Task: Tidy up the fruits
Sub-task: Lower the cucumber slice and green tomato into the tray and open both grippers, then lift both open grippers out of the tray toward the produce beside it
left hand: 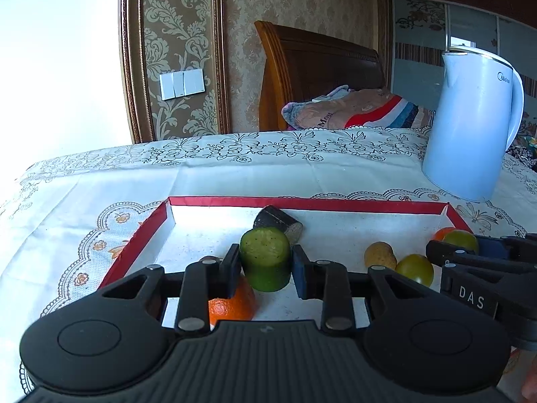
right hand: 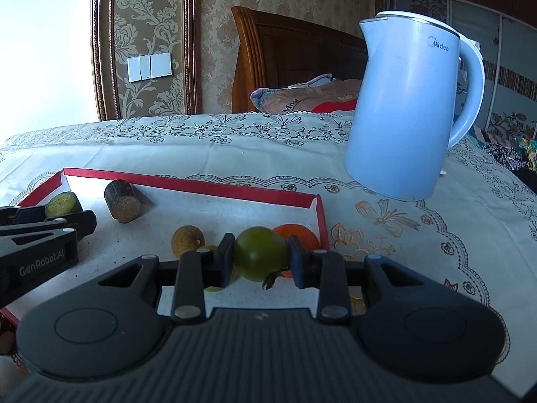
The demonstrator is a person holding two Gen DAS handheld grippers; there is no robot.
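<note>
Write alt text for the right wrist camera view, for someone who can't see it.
The right tongs are closed on a green tomato over a red-rimmed tray on a lace tablecloth. A brown round fruit and a dark cut cylinder lie in the tray, the left tongs hold a green cut piece, and a blue kettle stands behind.

We see a table (right hand: 235,147) covered with a white lace-pattern cloth (left hand: 235,174). On it stand a red-rimmed tray (right hand: 235,189) and, beside the tray, a light blue kettle (right hand: 402,110).
</note>
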